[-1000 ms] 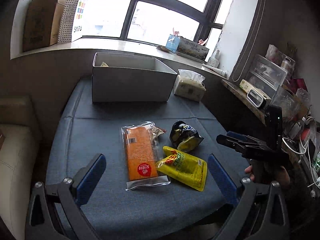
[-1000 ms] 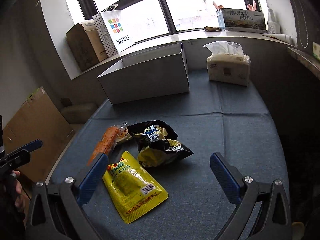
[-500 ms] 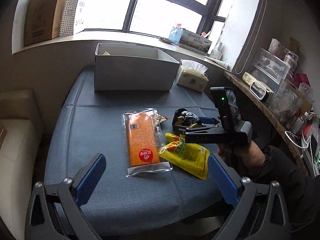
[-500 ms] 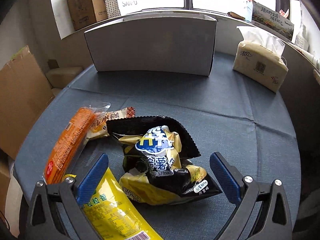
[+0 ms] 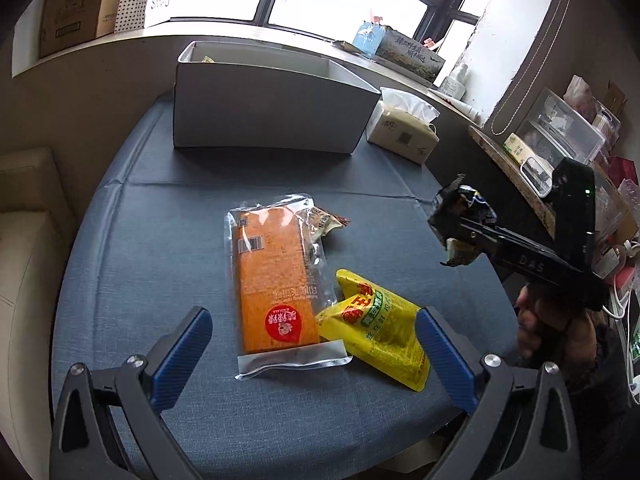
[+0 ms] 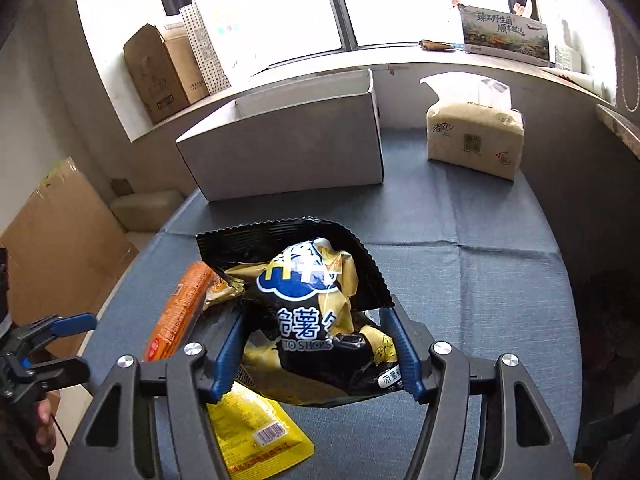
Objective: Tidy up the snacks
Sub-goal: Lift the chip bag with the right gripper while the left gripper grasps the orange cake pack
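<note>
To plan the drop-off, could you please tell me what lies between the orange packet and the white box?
Only bare blue tablecloth lies between the orange packet and the white box, seen in the left wrist view.

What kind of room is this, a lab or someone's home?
Most likely a lived-in home or small office corner, not a lab: a cloth-covered table beneath a big window, a soft tissue pack, and a side shelf crowded with storage bins.

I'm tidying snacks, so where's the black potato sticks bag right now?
The black potato sticks bag sits between the closing jaws of the right gripper, above the blue tablecloth, right of the orange snack pack and yellow pouch.
</note>
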### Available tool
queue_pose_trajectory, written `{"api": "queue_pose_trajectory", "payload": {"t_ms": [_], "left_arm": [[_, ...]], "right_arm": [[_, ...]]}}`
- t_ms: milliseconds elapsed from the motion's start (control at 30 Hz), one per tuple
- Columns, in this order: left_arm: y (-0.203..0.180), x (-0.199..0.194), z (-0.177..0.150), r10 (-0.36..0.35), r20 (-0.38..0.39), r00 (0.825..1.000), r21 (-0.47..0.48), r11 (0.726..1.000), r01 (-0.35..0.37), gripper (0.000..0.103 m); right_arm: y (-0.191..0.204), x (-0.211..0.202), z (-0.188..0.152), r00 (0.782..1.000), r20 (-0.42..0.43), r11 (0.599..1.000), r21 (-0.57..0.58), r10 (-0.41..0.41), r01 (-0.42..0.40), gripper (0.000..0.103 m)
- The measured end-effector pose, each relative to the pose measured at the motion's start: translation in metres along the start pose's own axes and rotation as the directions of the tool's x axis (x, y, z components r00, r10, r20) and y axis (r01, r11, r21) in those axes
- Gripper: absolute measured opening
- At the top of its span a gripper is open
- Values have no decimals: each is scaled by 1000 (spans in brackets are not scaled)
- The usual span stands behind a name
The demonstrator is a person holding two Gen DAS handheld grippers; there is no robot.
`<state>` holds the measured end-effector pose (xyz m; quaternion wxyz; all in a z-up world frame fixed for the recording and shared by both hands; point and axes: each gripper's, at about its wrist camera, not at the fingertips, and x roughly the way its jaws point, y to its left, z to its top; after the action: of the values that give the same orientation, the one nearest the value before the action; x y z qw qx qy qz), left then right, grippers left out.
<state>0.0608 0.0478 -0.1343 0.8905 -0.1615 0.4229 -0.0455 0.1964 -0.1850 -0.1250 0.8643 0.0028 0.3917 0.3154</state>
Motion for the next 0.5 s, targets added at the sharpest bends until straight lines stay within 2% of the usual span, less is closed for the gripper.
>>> {"api": "queue_pose_trajectory", "payload": {"t_ms": [67, 133, 233, 333, 367, 500], "left_arm": [[3, 24, 12, 34, -51, 998, -39, 999, -36, 103], [10, 47, 21, 33, -85, 996, -88, 995, -40, 103], [18, 73, 29, 92, -122, 988, -93, 990, -104, 103], [26, 87, 29, 110, -141, 984, -113, 986, -127, 103], [26, 86, 30, 121, -122, 985, -103, 986, -134, 103], [23, 93, 29, 191, -130, 973, -40, 979, -198, 102]], "right_arm": [[-2, -20, -4, 1000, 30, 1000, 15, 7, -8, 69], [-2, -38, -10, 998, 58, 1000, 14, 7, -8, 69], [-4, -56, -19, 997, 74, 1000, 30, 8, -10, 69], [-9, -66, -31, 997, 72, 999, 50, 11, -15, 69], [-11, -68, -35, 998, 69, 998, 54, 12, -16, 69], [-14, -66, -44, 998, 57, 997, 71, 12, -16, 69]]}}
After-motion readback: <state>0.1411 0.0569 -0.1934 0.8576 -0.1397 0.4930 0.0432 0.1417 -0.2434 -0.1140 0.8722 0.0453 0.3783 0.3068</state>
